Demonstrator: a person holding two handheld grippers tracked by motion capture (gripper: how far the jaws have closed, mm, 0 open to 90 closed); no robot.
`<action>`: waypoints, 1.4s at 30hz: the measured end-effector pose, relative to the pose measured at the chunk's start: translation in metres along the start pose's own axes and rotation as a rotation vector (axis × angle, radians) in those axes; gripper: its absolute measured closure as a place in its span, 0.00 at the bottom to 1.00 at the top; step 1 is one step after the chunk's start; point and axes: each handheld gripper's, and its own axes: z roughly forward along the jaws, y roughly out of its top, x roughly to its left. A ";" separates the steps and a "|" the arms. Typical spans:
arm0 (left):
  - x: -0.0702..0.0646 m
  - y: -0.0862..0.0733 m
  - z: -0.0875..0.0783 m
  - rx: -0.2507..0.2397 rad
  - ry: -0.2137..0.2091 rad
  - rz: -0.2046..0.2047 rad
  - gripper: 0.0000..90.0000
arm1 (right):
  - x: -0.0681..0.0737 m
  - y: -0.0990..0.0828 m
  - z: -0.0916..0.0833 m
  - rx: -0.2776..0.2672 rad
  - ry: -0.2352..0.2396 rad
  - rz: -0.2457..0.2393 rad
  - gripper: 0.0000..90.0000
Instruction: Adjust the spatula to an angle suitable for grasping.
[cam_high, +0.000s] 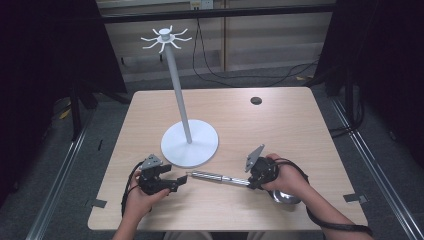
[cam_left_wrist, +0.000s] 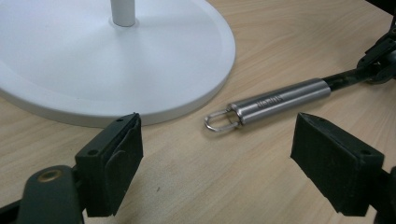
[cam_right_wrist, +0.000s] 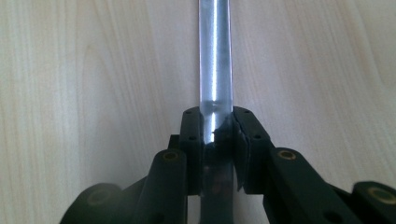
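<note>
The right gripper (cam_high: 248, 181) sits nearest, low on the table (cam_high: 300, 130), its jaws pinched on the thin shaft of a steel ladle (cam_high: 220, 177). In the right gripper view the two pads press against the shaft from both sides, and the polished metal runs straight up and away from them over the pale wood. Behind this gripper in the high view, under the person's right hand (cam_high: 285, 177), a rounded steel bowl (cam_high: 285, 197) rests on the table close to the near edge (most of it is hidden by the hand).

The ladle lies flat, its handle pointing to the left across the table. The thick brushed handle (cam_left_wrist: 280, 100) ends in a small wire loop (cam_left_wrist: 219, 121), which lies just short of the stand's base.

The left gripper (cam_high: 175, 182), held in the left hand (cam_high: 142, 197), is level with the table and points at that loop. Its jaws are spread wide, with nothing between the pads; the loop lies a little beyond them.

Farther off stands a white stand (cam_high: 179, 90): a round flat base (cam_left_wrist: 140, 60), a tall pole, and a ring of hooks (cam_high: 165, 39) at the top. Near the far edge is a small dark hole (cam_high: 256, 100) in the table.
</note>
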 end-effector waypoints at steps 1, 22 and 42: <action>0.000 0.000 0.000 -0.001 0.000 -0.003 0.18 | 0.000 -0.001 -0.001 -0.001 -0.008 -0.009 0.84; -0.008 0.005 0.005 -0.031 -0.066 -0.037 0.16 | 0.002 -0.007 -0.043 -0.219 -0.059 0.004 0.84; -0.049 0.040 0.017 -0.141 -0.201 -0.036 0.17 | 0.008 -0.001 -0.053 -0.415 -0.100 0.042 0.84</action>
